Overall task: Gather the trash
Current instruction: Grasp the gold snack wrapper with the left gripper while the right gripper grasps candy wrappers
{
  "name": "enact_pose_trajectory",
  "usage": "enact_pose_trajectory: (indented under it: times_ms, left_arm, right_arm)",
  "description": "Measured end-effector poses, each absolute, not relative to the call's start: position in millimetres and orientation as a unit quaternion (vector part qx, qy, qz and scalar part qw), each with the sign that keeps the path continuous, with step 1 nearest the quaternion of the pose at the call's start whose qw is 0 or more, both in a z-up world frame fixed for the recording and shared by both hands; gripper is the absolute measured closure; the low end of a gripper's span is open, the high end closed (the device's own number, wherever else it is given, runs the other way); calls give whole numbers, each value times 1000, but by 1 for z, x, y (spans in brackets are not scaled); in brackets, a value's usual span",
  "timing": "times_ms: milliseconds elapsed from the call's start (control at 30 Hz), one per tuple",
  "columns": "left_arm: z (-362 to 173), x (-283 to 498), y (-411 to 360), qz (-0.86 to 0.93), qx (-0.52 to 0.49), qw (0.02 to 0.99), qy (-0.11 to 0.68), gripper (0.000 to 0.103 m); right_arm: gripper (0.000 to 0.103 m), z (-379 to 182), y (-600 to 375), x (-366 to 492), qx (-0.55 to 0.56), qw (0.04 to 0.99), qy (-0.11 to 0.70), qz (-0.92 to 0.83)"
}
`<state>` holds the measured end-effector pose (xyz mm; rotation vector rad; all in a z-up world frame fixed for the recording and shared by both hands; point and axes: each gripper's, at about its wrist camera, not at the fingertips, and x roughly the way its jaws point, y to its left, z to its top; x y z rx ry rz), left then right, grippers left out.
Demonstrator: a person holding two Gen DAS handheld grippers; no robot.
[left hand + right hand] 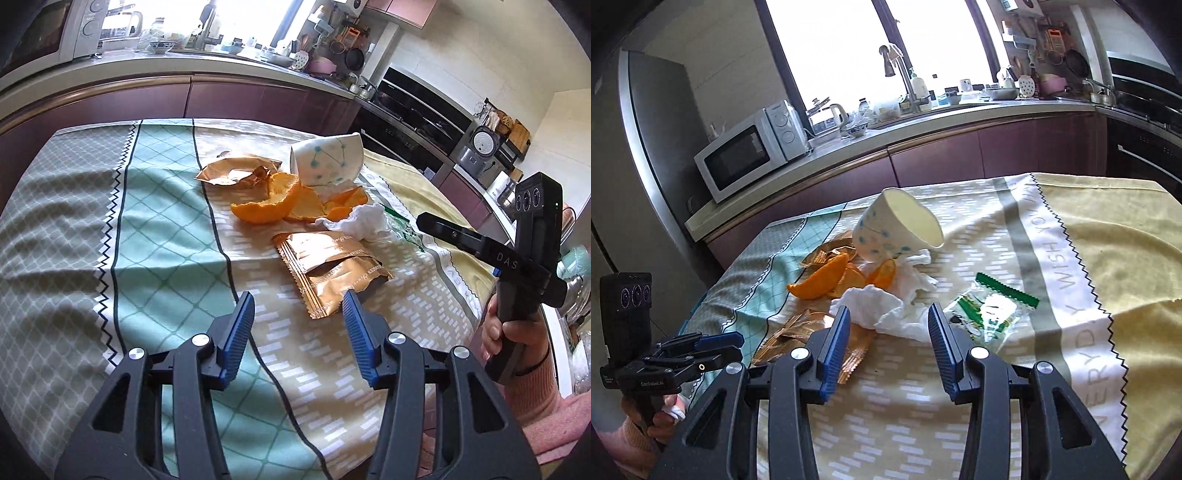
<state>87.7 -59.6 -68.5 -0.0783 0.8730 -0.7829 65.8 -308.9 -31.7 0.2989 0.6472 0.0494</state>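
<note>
Trash lies on a patterned tablecloth: orange peels, two gold foil wrappers, a crumpled white tissue and a clear green-printed wrapper. A white paper cup with blue dots lies tipped against the peels. My left gripper is open and empty, just short of the near gold wrapper. My right gripper is open and empty, its fingertips at the tissue's near edge.
A purple kitchen counter with a microwave, sink tap and dishes curves behind the table. A stove and oven stand at the right. The yellow part of the cloth lies right of the trash.
</note>
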Motion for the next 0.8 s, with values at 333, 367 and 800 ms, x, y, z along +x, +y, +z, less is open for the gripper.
enact_pose_trajectory:
  times_ms: [333,367,800]
  left_arm:
    - [-75,95,-69,-371,-44,822,429,50]
    - [-75,96,-71,-373,-46,821,431,50]
    - [-87,110,-91,-383,-61,798,461,53]
  right_arm:
    - [51,-52,-352,65,195,922,335,-24]
    - [51,-55,-355,65,204,919,338,-24]
    - [51,-75,-369,73,269,898,347,-4]
